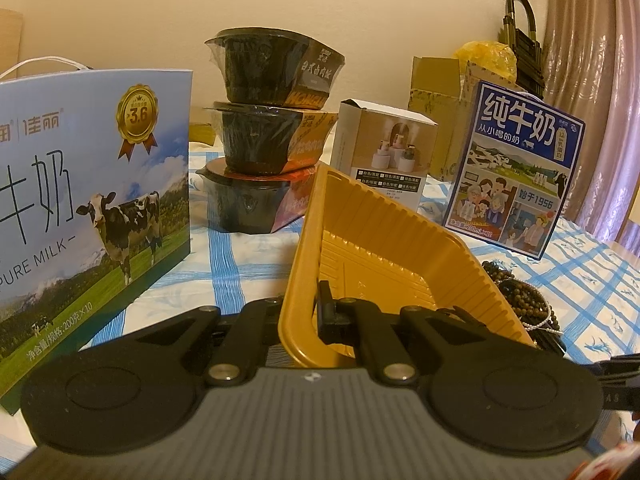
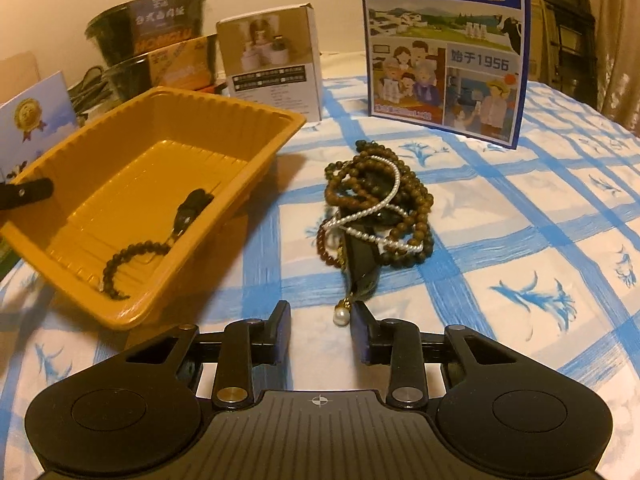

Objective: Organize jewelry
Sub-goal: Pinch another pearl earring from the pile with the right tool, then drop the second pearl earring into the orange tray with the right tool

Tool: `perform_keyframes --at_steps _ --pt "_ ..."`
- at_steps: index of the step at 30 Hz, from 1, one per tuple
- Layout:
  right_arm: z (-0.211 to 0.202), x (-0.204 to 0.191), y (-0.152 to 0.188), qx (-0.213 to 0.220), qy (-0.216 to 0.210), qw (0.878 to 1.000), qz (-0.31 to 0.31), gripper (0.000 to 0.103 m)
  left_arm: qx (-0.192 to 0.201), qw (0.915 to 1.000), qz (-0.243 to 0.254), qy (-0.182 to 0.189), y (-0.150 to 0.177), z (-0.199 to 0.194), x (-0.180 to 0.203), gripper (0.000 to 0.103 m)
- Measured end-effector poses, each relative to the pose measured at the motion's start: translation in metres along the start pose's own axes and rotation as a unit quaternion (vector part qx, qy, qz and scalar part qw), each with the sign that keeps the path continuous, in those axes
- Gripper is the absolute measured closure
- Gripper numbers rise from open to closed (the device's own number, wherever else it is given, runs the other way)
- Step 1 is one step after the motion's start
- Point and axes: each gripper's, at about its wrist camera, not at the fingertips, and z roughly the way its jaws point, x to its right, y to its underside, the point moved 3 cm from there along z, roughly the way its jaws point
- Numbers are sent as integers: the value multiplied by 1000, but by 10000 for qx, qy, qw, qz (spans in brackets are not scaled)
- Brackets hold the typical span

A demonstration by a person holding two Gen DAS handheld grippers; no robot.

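My left gripper [image 1: 308,308] is shut on the near wall of a yellow plastic tray [image 1: 384,248] and holds it tilted; its finger shows on the tray's left rim in the right wrist view [image 2: 28,192]. The tray [image 2: 256,120] holds a dark bead bracelet [image 2: 136,254] with a black pendant. A tangled pile of jewelry [image 2: 372,204], brown bead strands, a white pearl strand and a black piece, lies on the cloth right of the tray, and also shows in the left wrist view [image 1: 520,296]. My right gripper [image 2: 320,326] is open, just short of the pile, with a pearl drop [image 2: 341,315] between its fingertips.
A blue-checked cloth [image 2: 520,240] covers the table. Behind stand a blue milk carton [image 2: 444,48], a small white box [image 2: 276,60], stacked black bowls [image 1: 272,132] and a large milk box [image 1: 80,208] at left. Cardboard boxes [image 1: 440,84] sit at the back.
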Motion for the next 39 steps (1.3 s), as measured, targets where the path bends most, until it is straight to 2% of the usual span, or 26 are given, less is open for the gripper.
perform_keyframes --at_steps 5,7,9,18,23,28,33,39 --pt "5 5 -4 -4 147 9998 117 80 -8 10000 -16 -4 0 0 0 98" --pt "6 6 -5 -23 236 9996 140 89 0 10000 6 -2 0 -1 1 98" --pt "5 6 -5 -30 261 9996 74 95 4 10000 -7 3 1 -1 1 98" --pt "-15 -1 -3 106 41 9999 120 95 2 10000 -5 0 1 0 1 98" --pt "-35 -12 -24 409 -395 9977 378 95 21 10000 12 13 1 -1 2 98" --pt "-41 -36 -46 518 -1123 9911 499 95 34 10000 26 37 1 -3 3 98" --pt "-21 -68 -59 223 -1855 9806 595 95 42 10000 21 54 0 -3 4 98" --pt "11 -98 -62 -193 -2180 9741 576 95 46 10000 24 64 0 -3 4 98"
